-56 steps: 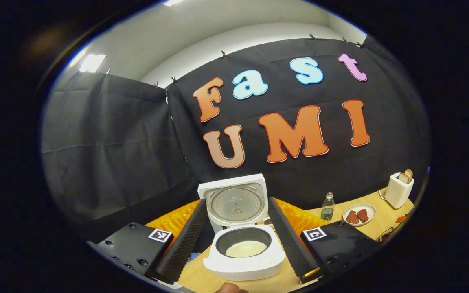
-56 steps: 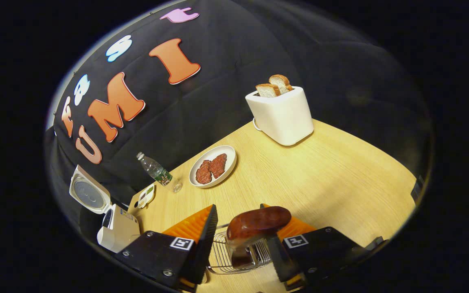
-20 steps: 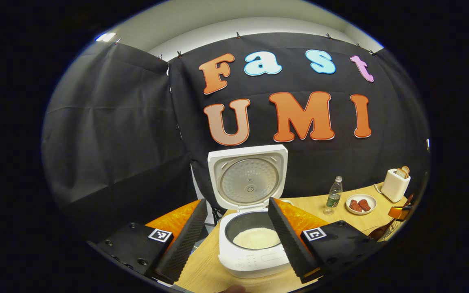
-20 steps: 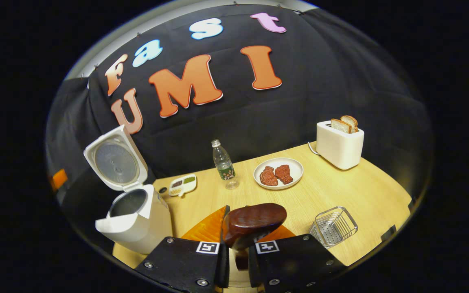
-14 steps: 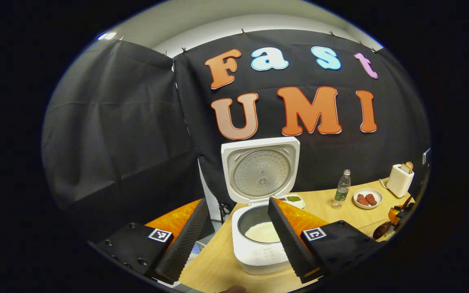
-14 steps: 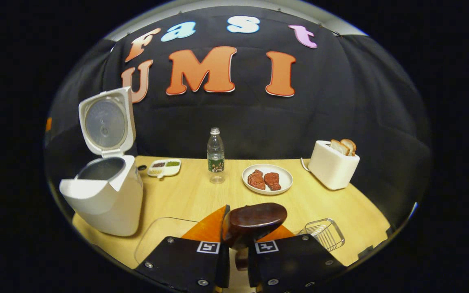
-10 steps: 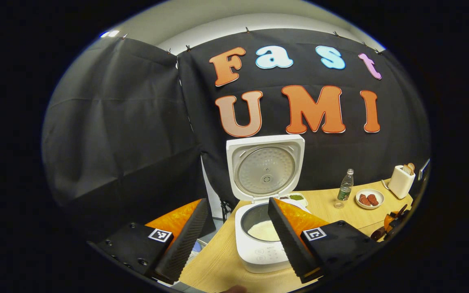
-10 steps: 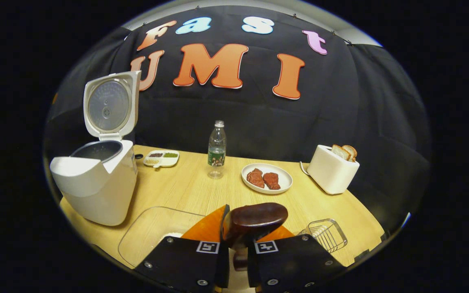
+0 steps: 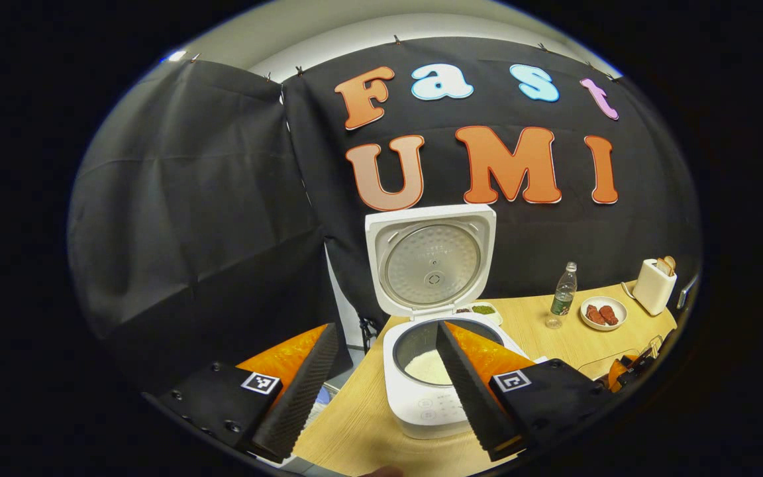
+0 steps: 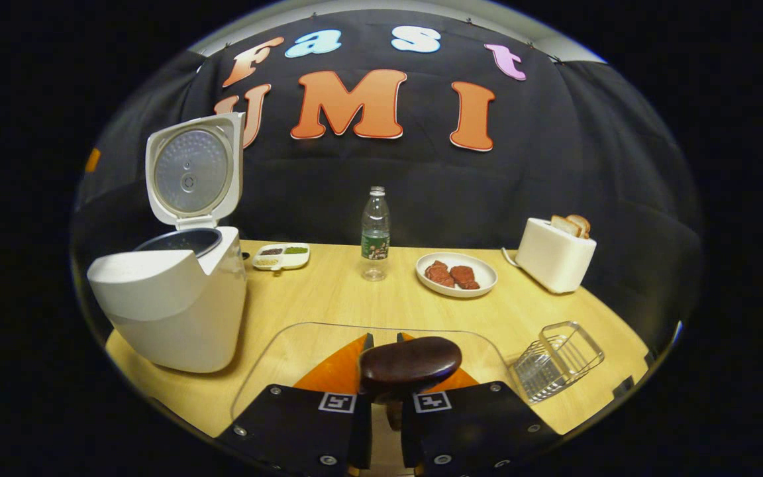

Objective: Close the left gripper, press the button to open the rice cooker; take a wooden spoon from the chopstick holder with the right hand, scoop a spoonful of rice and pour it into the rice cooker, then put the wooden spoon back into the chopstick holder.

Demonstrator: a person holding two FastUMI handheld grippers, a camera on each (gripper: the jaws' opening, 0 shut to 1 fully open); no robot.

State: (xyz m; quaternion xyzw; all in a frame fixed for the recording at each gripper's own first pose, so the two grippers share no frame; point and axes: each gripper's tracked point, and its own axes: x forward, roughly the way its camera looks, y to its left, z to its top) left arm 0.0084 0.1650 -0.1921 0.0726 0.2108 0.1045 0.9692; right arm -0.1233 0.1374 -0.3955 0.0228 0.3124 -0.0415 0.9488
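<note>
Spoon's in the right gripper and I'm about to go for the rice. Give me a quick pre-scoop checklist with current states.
1. rice cooker lid open: ok.
2. right gripper shut on the wooden spoon: ok.
3. Spoon bowl empty before scooping: cannot tell, underside faces the camera.
4. clear container below the spoon: ok; its rice is hidden.
5. left gripper open and apart from the cooker: ok.
6. chopstick holder free for the return: ok.
</note>
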